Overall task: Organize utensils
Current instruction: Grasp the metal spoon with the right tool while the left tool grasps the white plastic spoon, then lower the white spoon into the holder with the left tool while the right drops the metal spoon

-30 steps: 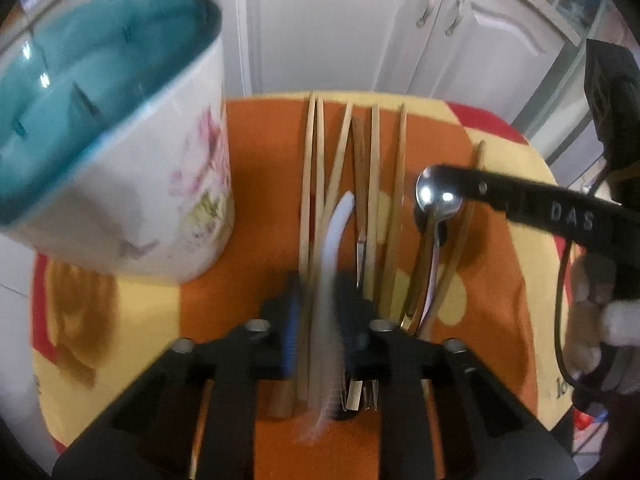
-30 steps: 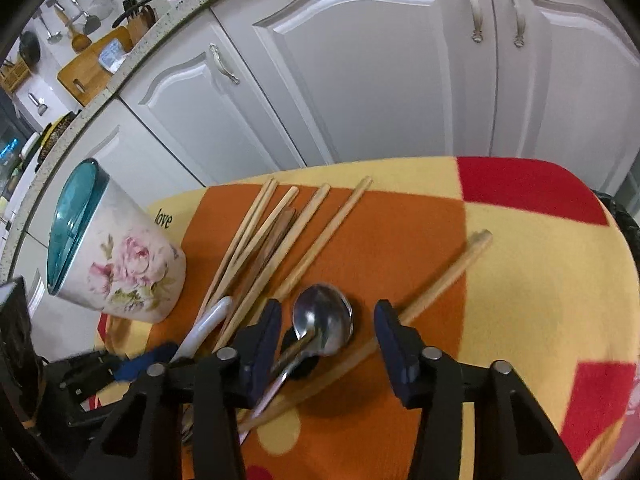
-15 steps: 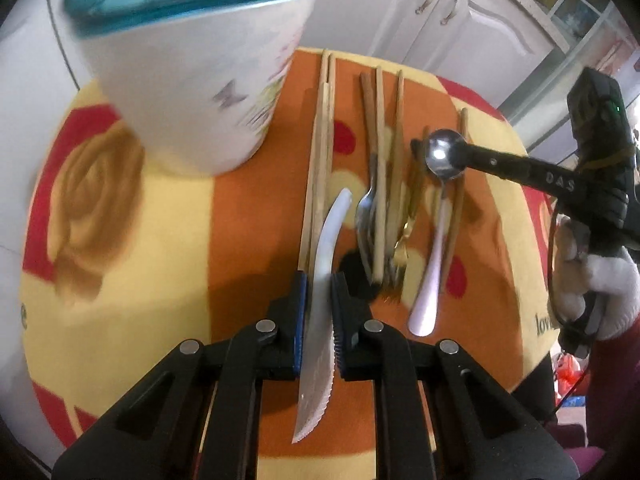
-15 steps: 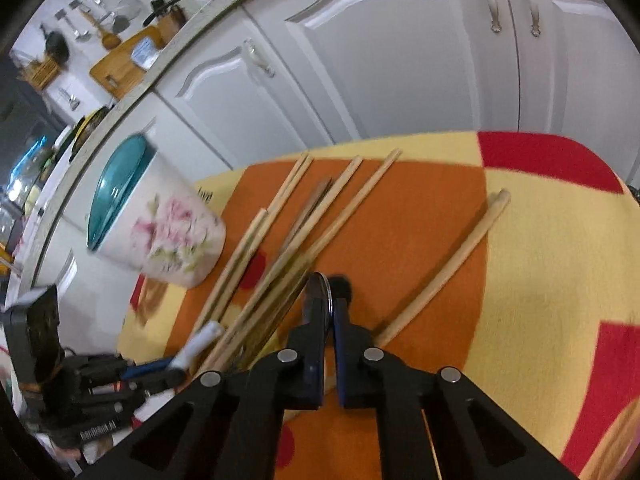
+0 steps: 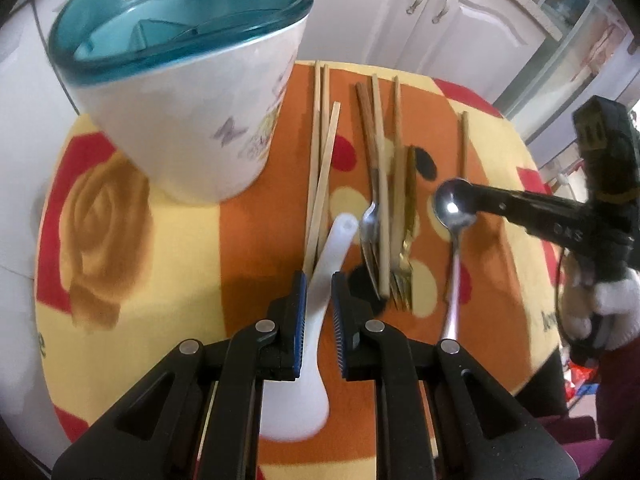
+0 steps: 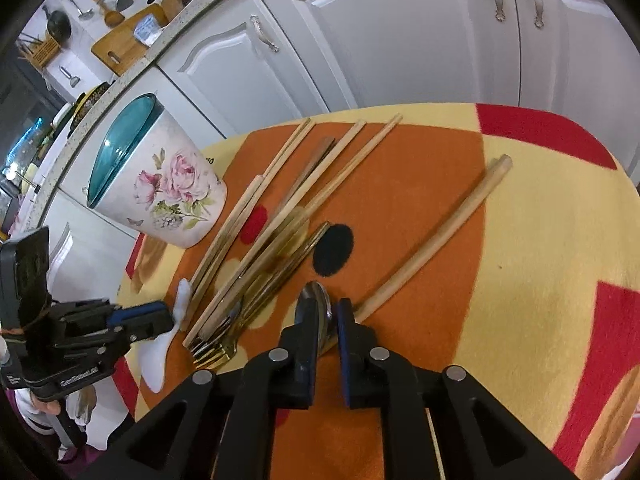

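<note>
1. A white plastic knife (image 5: 320, 280) is clamped between the jaws of the left gripper (image 5: 319, 304), lifted clear of the cloth, handle end toward the camera's far side and blade end toward the lens. A second ago it lay among the other utensils; now it is raised and closer to the holder.
2. A metal spoon (image 5: 454, 204) is pinched by its bowl in the right gripper (image 6: 326, 320), jaws together on it. A second ago those jaws stood apart around it.
3. On the table remain forks (image 5: 384, 256) and several wooden chopsticks (image 5: 320, 160), lying roughly parallel.
4. The utensil holder (image 5: 192, 92), a floral cup with a teal divided rim, stands upright at the left, just beside the chopsticks.
5. Beneath everything is an orange, yellow and red tablecloth (image 6: 540, 240).
6. With both pieces gripped, the likely next step is carrying them over the holder and dropping them in.
</note>
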`<state>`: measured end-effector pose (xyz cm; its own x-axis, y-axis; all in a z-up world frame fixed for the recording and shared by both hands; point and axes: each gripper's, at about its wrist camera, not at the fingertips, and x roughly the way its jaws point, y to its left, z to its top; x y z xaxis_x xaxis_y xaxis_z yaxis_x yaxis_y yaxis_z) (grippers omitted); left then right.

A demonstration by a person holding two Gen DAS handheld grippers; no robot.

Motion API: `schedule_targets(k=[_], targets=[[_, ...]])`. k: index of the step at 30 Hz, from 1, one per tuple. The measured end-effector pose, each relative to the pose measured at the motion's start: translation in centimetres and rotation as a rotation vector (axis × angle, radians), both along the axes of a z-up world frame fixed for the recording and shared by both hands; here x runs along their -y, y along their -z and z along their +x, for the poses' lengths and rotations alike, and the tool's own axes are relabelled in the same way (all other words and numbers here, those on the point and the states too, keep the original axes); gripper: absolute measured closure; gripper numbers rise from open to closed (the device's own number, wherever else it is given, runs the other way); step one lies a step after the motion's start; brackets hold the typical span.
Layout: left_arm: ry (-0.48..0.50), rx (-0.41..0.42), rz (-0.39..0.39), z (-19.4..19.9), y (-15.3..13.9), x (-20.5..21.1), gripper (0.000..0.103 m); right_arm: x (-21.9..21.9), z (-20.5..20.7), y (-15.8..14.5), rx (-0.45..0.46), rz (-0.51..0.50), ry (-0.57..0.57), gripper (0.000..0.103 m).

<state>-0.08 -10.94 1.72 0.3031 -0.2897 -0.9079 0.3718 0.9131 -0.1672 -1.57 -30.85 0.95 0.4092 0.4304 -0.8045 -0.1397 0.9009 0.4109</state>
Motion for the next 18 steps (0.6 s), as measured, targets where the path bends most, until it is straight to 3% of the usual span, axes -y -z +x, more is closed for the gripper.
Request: schedule_targets(k=[12, 18], targets=[[0.107, 0.03, 0.05, 1.2, 0.2, 2.6, 0.09, -0.5, 1.0, 0.9, -0.021, 0.023, -0.006, 0.095], [0.114, 0.039, 0.073, 1.9, 0.7, 2.8, 0.09, -0.4, 0.6, 0.9, -0.017, 0.042, -0.002, 0.094]])
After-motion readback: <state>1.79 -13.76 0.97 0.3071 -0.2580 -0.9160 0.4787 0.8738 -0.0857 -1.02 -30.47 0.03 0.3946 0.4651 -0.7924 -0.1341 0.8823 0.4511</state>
